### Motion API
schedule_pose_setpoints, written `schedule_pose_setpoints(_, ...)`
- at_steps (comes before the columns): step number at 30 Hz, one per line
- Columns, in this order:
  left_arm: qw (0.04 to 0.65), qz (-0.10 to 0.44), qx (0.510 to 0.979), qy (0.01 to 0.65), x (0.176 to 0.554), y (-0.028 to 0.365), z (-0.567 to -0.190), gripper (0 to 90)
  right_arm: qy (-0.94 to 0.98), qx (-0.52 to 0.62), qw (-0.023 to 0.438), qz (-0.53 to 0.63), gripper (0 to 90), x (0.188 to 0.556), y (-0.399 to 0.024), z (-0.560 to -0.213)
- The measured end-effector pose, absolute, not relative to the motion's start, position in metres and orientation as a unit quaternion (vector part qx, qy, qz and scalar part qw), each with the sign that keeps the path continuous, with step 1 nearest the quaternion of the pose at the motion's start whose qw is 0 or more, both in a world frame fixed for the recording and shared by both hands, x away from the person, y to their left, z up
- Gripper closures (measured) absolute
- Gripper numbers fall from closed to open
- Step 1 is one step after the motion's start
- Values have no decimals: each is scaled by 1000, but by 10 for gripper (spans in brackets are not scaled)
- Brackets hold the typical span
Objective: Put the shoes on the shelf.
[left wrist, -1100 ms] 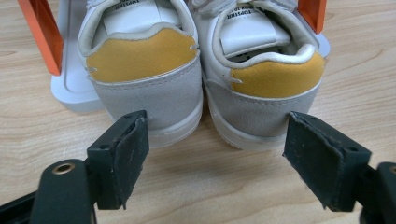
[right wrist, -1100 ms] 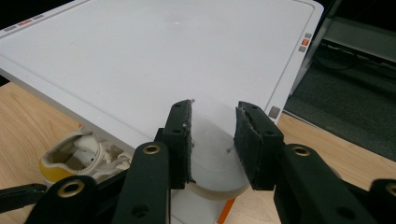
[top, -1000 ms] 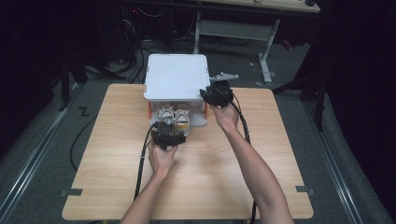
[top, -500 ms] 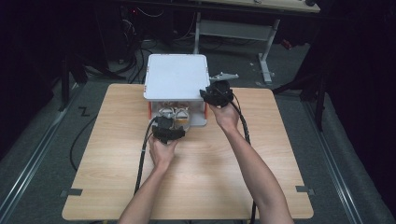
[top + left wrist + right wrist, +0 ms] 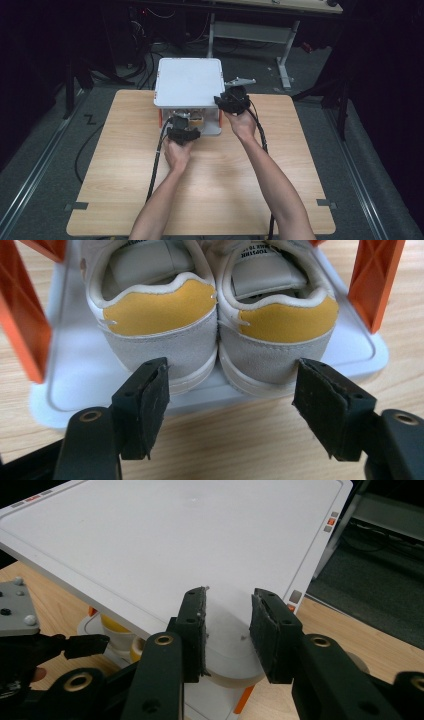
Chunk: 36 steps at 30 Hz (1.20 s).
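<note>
Left gripper view: left gripper (image 5: 230, 405) jaws wide, just been closing, flanking shoes (image 5: 215, 320) heels at rack (image 5: 75, 385) shelf's front edge | squeeze both heels evenly | right gripper (image 5: 227, 630) part-open over rack's lid corner, gripping nothing.

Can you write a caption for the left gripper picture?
Open left hand-held gripper closing around the heels of two shoes on a white rack.

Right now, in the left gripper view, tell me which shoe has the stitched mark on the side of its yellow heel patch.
The left shoe: a short white stitch marks its heel patch's left edge; the right shoe shows none there.
</note>
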<state>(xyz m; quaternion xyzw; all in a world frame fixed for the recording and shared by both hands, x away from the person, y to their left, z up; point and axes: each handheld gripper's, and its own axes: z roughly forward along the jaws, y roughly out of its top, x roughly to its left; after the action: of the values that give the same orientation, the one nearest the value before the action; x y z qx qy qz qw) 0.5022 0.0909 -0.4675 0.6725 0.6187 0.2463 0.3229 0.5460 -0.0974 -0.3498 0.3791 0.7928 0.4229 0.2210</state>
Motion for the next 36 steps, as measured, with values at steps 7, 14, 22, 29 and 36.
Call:
schedule_pose_setpoints(7,310,254,669,627,515,87,-467,303,793,380,220,422,669,546,-96,-349)
schedule_pose_setpoints(14,306,260,670,625,517,85,-467,300,795,379,218,421,672,546,-96,-349)
schedule_pose_setpoints(22,305,260,680,614,510,90,-466,312,793,379,219,423,671,546,-96,-349)
schedule_pose_setpoints(29,328,255,682,602,489,95,-457,320,796,372,233,417,643,544,-96,-349)
schedule_pose_setpoints(36,355,259,691,574,468,102,-444,325,786,387,234,421,538,542,-100,-349)
